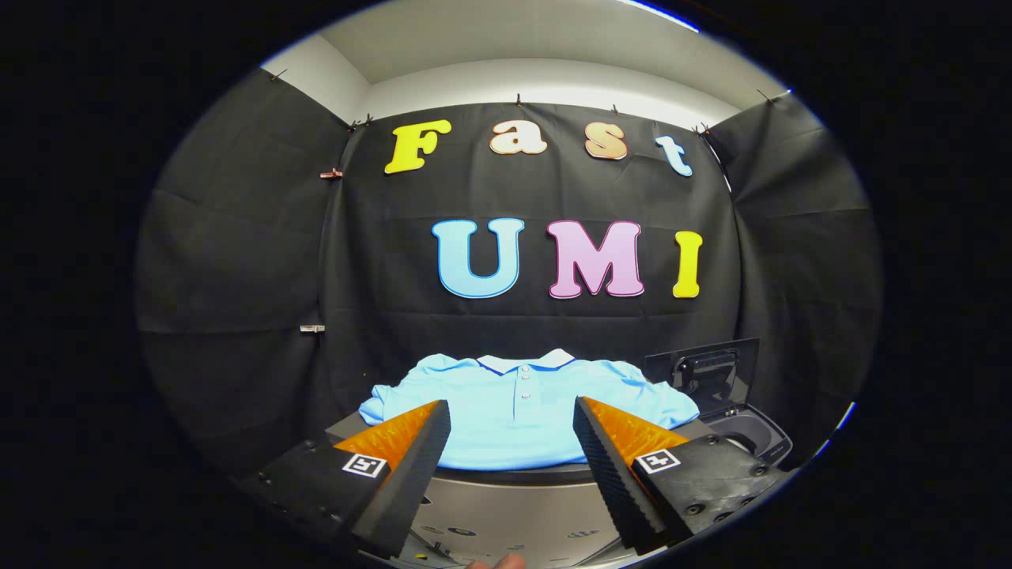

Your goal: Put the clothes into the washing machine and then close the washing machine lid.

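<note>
A light blue polo shirt (514, 411) with a white collar lies spread flat on the top of the washing machine (506, 506), just ahead of my fingers. My gripper (512, 419) is open, its two fingers wide apart and hovering in front of the shirt with nothing between them. To the right of the shirt a small dark lid (704, 370) stands raised over a round opening (747, 433) in the machine's top.
Black cloth walls close in the booth behind and at both sides of the machine. A fingertip (496, 563) shows below the fingers, over the machine's silver front panel.
</note>
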`<state>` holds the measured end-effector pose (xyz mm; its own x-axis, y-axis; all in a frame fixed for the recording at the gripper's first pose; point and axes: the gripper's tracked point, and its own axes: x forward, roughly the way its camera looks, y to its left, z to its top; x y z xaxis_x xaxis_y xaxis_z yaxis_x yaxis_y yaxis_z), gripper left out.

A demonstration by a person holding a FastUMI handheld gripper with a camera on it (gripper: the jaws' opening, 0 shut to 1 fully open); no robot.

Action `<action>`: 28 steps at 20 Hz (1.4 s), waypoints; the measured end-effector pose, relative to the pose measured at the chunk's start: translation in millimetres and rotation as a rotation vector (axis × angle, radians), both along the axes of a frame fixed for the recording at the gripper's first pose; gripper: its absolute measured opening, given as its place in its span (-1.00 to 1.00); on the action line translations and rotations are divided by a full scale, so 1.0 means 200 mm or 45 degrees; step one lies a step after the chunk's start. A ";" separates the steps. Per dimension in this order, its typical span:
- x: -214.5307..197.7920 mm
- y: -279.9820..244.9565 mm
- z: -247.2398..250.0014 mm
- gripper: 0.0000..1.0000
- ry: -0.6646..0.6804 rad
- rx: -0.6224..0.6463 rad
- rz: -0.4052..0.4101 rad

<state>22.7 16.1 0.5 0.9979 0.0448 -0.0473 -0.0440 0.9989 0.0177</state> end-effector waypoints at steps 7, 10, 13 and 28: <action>0.32 -0.06 -0.01 0.96 0.142 0.093 -0.026; 0.46 -0.11 -0.01 0.97 0.204 0.100 -0.053; 0.61 -0.13 -0.05 0.98 0.306 0.106 -0.070; 0.95 -0.13 -0.38 0.98 0.807 0.035 -0.065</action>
